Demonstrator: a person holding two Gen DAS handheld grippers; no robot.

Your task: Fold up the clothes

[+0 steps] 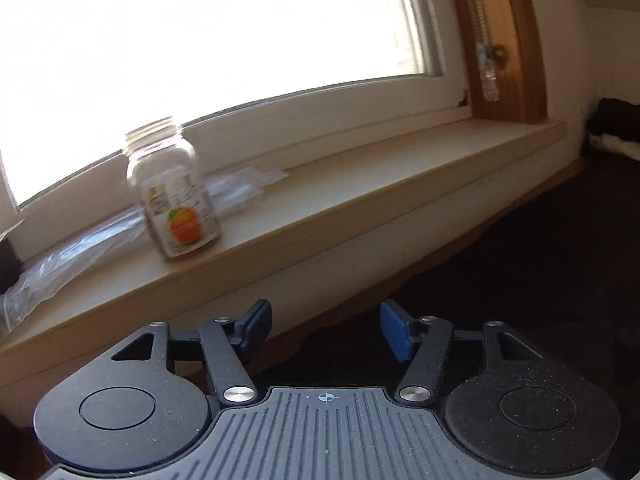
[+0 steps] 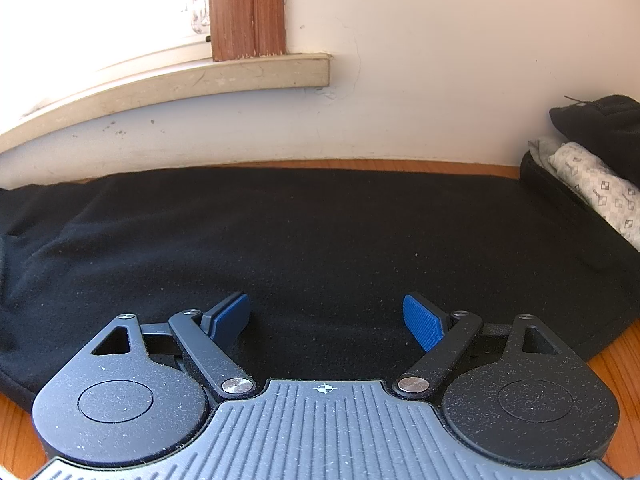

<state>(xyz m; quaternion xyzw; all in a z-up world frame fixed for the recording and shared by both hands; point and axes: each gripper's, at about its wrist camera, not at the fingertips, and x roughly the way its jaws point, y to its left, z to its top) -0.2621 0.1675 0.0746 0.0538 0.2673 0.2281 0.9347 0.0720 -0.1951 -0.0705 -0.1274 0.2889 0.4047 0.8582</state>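
on the wooden table (image 2: 624, 364) beneath the window, your right gripper (image 2: 326, 320) hangs low over a black garment (image 2: 320, 232), its blue pads (image 2: 424, 322) spread wide apart and nothing between them. the garment lies spread flat across most of the table, its far edge near the white wall (image 2: 440, 60), its left part rumpled into soft folds and its right edge running up to a small stack of clothes (image 2: 592, 176) at the far right. in that stack a pale patterned piece sits between two dark ones, the top one black and bunched against the wall

your left gripper (image 1: 326, 330) is tilted up and away from the table, facing the windowsill (image 1: 360, 184); its jaws are likewise released, the blue pads (image 1: 394, 334) well apart with only wall and dark cloth (image 1: 520, 280) seen past them. the dark cloth fills the lower right of the left wrist view, too shadowed to show detail. a clear glass jar (image 1: 172, 192) with an orange fruit on its label stands upright on the sill, lidless, just in front of the bright window (image 1: 200, 60). crumpled clear plastic wrapping (image 1: 80, 256) lies along the sill behind and to the left of the jar. a wooden frame (image 1: 516, 40) borders the window's right side, and the left wrist view is slightly blurred
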